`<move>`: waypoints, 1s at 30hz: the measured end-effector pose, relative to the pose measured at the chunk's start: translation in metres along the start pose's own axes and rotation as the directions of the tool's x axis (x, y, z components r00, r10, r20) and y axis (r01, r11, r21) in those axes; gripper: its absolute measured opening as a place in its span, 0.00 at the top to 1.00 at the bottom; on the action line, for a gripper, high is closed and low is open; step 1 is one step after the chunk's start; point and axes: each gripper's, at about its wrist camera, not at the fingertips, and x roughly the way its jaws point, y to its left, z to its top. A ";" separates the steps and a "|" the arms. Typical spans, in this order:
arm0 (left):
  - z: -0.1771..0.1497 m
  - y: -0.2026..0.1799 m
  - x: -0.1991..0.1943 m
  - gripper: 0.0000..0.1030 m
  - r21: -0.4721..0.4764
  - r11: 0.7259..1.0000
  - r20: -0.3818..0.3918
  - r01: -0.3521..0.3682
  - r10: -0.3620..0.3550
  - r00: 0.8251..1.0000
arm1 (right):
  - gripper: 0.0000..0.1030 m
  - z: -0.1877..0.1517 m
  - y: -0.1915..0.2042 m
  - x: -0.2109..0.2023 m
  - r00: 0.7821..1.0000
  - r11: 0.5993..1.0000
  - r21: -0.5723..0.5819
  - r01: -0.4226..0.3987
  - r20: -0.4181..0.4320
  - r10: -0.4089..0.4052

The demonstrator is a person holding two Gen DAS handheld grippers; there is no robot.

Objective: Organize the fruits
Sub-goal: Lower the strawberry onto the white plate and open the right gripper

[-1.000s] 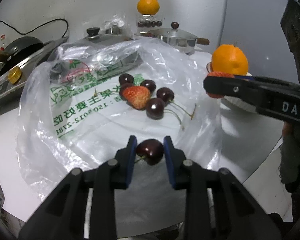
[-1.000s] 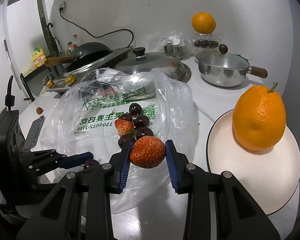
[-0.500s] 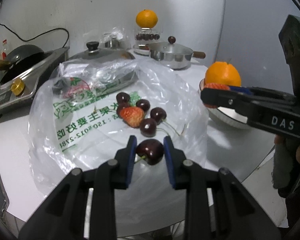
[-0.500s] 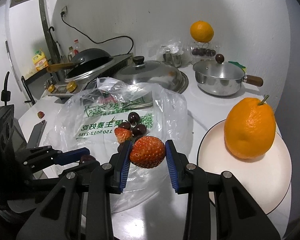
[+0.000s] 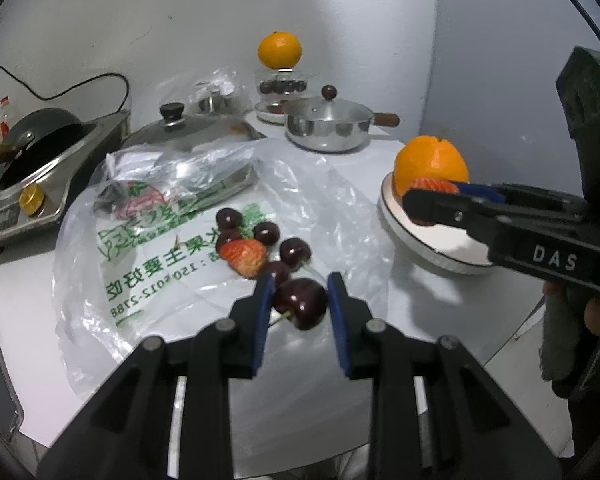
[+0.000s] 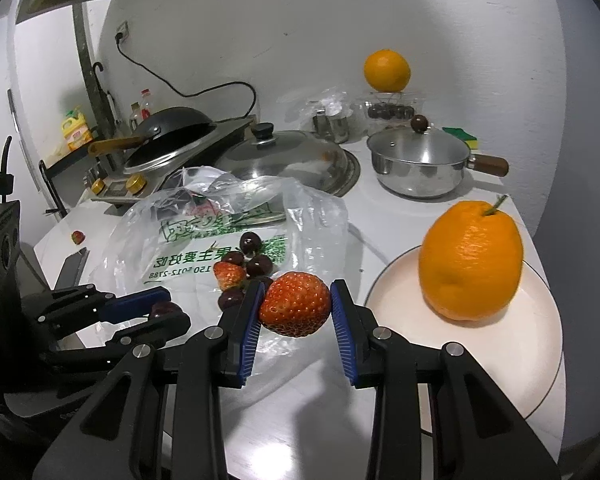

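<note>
Left gripper (image 5: 300,300): closed on a dark cherry (image 5: 301,307), held above the near edge of the plastic bag (image 5: 148,264).

Right gripper (image 6: 296,308): clamped on a large strawberry (image 6: 295,304), held between the bag and the white plate (image 6: 480,356), just beside the plate's rim.

Plastic bag: clear, green print, spread flat on the white counter (image 6: 300,408). On it: one smaller strawberry (image 5: 245,255) and a cluster of loose cherries (image 5: 266,234) touching it.

White plate: at the counter's right edge, carries one large orange (image 6: 471,261) with a stem stub.

Rear of counter: steel saucepan (image 6: 418,162) with lid and wooden handle; domed pot lid (image 6: 284,160); second orange (image 6: 387,70) atop a clear container of dark fruit; black wok (image 6: 168,132) on a stove.
</note>
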 end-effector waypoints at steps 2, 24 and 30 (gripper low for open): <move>0.002 -0.004 0.000 0.72 0.005 1.000 0.003 0.001 -0.001 1.000 | 0.65 -0.001 -0.005 -0.002 1.000 1.000 0.004 0.005 0.000 -0.005; 0.034 -0.077 0.029 0.72 0.118 0.990 -0.004 0.072 -0.072 0.997 | 0.65 -0.019 -0.082 -0.032 0.996 0.992 0.093 0.088 0.010 -0.090; 0.040 -0.098 0.042 0.72 0.152 0.984 -0.017 0.091 -0.090 0.996 | 0.65 -0.025 -0.099 -0.036 0.991 0.986 0.099 0.133 0.012 -0.135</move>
